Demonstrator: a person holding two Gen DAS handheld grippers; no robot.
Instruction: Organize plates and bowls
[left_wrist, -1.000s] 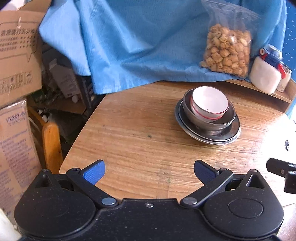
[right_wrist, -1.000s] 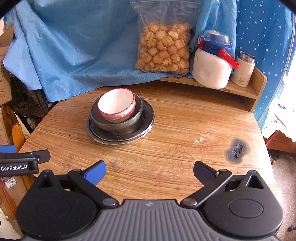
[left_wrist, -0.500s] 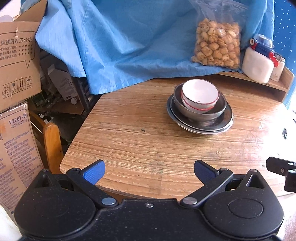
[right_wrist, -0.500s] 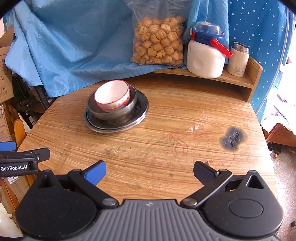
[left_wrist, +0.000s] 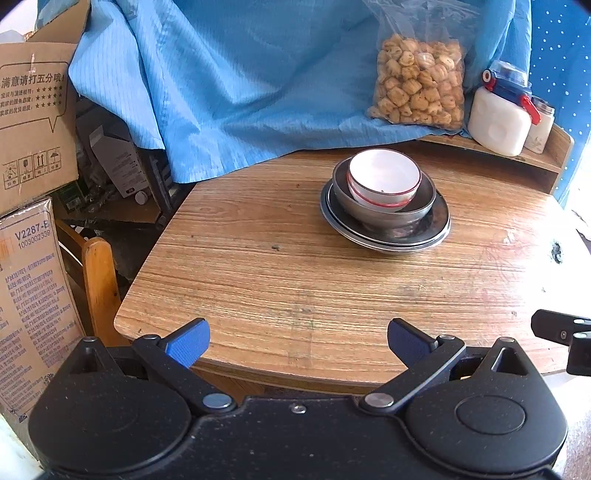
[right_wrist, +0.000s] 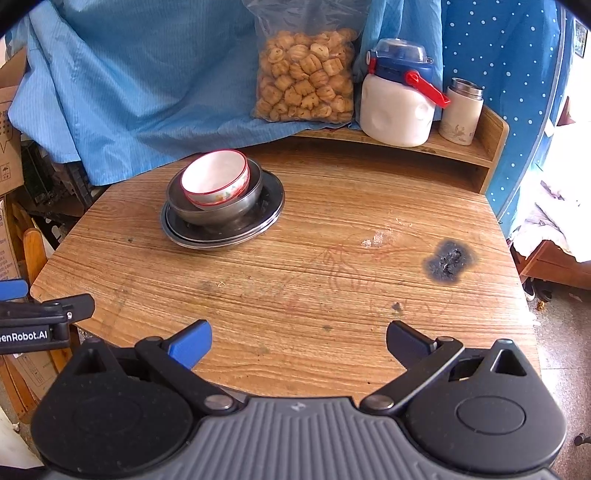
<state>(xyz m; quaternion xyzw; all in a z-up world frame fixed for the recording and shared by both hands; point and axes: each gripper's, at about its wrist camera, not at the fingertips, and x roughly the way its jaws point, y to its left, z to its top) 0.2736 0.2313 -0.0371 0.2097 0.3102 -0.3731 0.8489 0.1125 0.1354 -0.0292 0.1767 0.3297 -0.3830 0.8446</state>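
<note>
Left gripper and right gripper: both spread wide, holding nothing, over near table edge | metal plates: ahead, stacked | metal bowl: on plates | white red-rimmed bowl: nested, tilted, in metal bowl.

White bowl showing a red rim line and faint orange-green print on its side, sitting in a grey metal bowl on silvery dark plates. Table showing light brown wood grain, with a black-blue burn stain and reddish scribbles. Blue finely striped cloth hanging behind; darker blue white-dotted fabric at right. Clear bag holding tan-golden snacks. Jug showing white body, blue lid, red latch. Flask looking cream with steel top. Brown cardboard boxes carrying black print. Gripper pads showing blue on black bodies.
</note>
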